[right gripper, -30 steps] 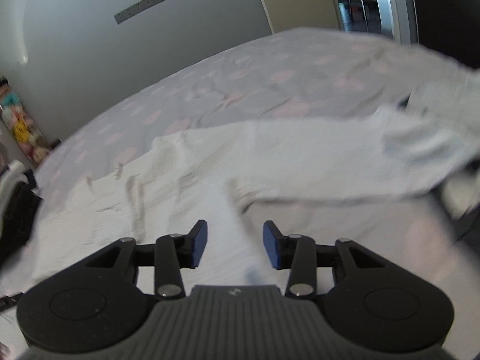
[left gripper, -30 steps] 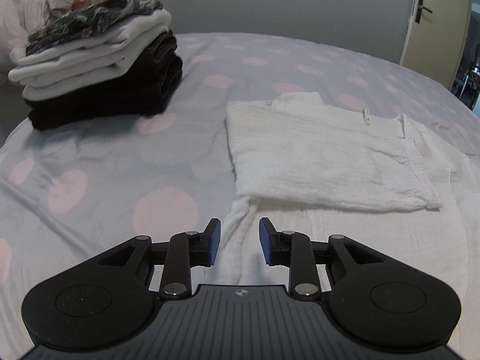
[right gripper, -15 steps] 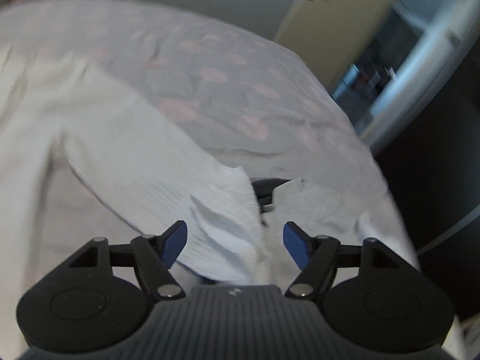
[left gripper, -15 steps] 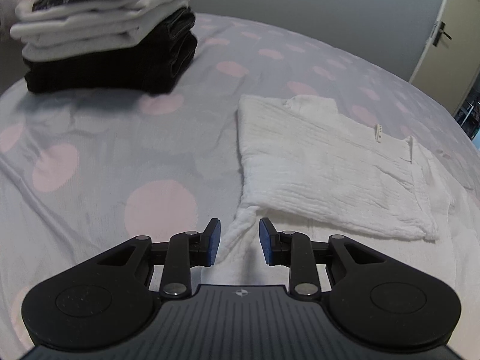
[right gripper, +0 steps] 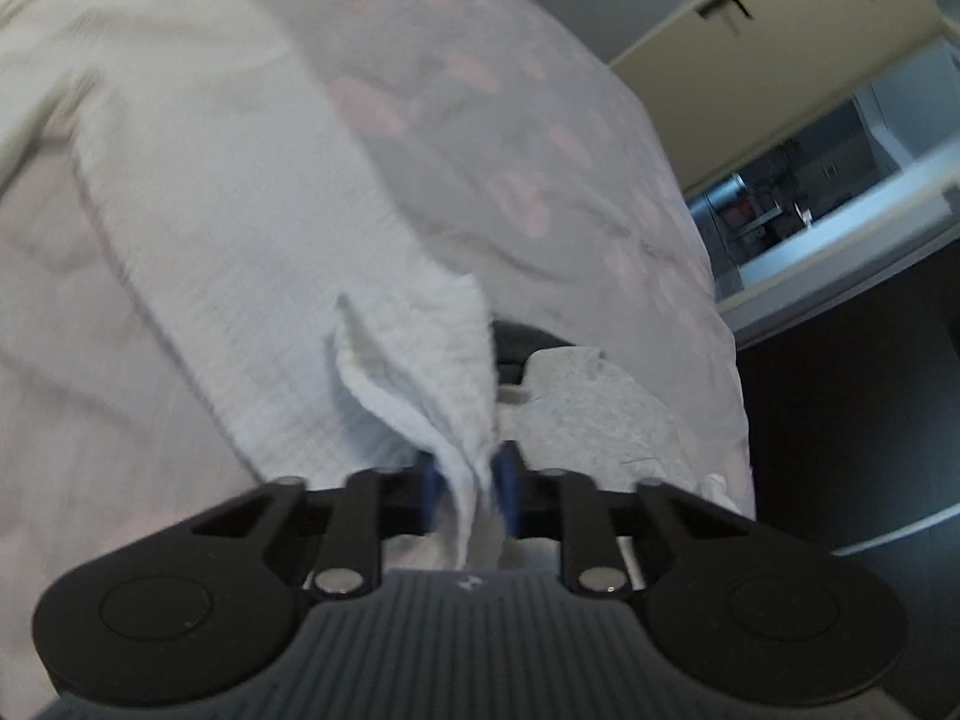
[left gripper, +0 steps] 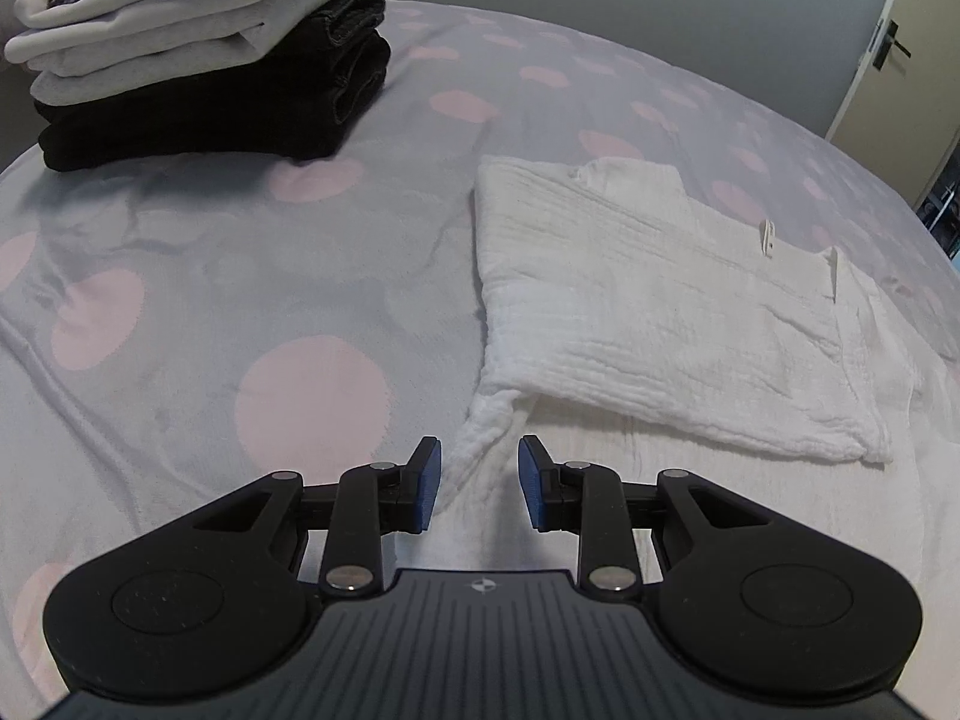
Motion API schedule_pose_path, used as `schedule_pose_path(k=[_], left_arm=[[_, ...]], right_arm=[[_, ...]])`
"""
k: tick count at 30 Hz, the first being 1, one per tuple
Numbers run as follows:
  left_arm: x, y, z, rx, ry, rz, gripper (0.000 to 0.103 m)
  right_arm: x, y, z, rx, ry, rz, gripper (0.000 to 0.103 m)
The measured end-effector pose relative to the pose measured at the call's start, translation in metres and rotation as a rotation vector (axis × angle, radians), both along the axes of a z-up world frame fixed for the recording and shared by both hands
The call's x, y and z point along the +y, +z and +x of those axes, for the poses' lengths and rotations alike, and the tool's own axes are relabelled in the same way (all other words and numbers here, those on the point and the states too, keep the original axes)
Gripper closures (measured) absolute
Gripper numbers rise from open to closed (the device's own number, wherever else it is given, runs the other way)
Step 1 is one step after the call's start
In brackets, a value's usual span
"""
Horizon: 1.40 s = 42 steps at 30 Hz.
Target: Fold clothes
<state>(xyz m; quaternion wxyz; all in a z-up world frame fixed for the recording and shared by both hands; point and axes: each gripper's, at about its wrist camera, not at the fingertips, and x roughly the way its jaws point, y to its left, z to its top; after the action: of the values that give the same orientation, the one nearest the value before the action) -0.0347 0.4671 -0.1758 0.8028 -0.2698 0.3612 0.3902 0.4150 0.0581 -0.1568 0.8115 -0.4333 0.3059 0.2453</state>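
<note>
A white crinkled garment (left gripper: 660,300) lies on the spotted bed cover (left gripper: 240,240), its left part folded over into a flat panel. My left gripper (left gripper: 480,483) hovers low over the near left corner, where a narrow twisted strip of the cloth (left gripper: 480,438) runs toward the gap between its blue pads. Its jaws stand apart and press on nothing. In the right wrist view, my right gripper (right gripper: 471,489) is shut on the bunched end of the garment's sleeve (right gripper: 420,348), which rises in folds from between the pads. The rest of the garment (right gripper: 180,180) stretches away to the left.
A stack of folded clothes (left gripper: 198,48), black below, pale grey above, stands at the back left of the bed. A grey cloth (right gripper: 600,408) and something dark (right gripper: 516,342) lie just beyond the right gripper, near the bed's edge. A door (left gripper: 900,60) and an open doorway (right gripper: 810,180) are at the right.
My right gripper swung along the garment to the sleeve end, rolled, and its wide jaws shut on the cloth. My left gripper edged forward and tipped down a little, its jaws unchanged.
</note>
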Motion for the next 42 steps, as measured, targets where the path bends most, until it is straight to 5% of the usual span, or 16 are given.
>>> schedule_pose_path(k=[8, 15, 24, 33, 42], left_arm=[[0.006, 0.002, -0.007, -0.024, 0.015, -0.028, 0.070], [0.018, 0.006, -0.022, -0.105, 0.060, -0.096, 0.070], [0.028, 0.013, -0.035, -0.172, 0.064, -0.111, 0.070], [0.042, 0.011, -0.050, -0.227, 0.090, -0.173, 0.070], [0.045, 0.019, -0.059, -0.203, 0.083, -0.140, 0.070]], right_arm=[[-0.002, 0.087, 0.034, 0.254, -0.301, 0.413, 0.096], [0.050, 0.175, 0.024, 0.200, -0.314, 0.592, 0.096], [0.147, 0.265, -0.027, 0.089, -0.185, 0.613, 0.096], [0.252, 0.267, -0.112, 0.194, -0.053, 0.558, 0.096], [0.324, 0.191, -0.185, 0.318, 0.032, 0.485, 0.096]])
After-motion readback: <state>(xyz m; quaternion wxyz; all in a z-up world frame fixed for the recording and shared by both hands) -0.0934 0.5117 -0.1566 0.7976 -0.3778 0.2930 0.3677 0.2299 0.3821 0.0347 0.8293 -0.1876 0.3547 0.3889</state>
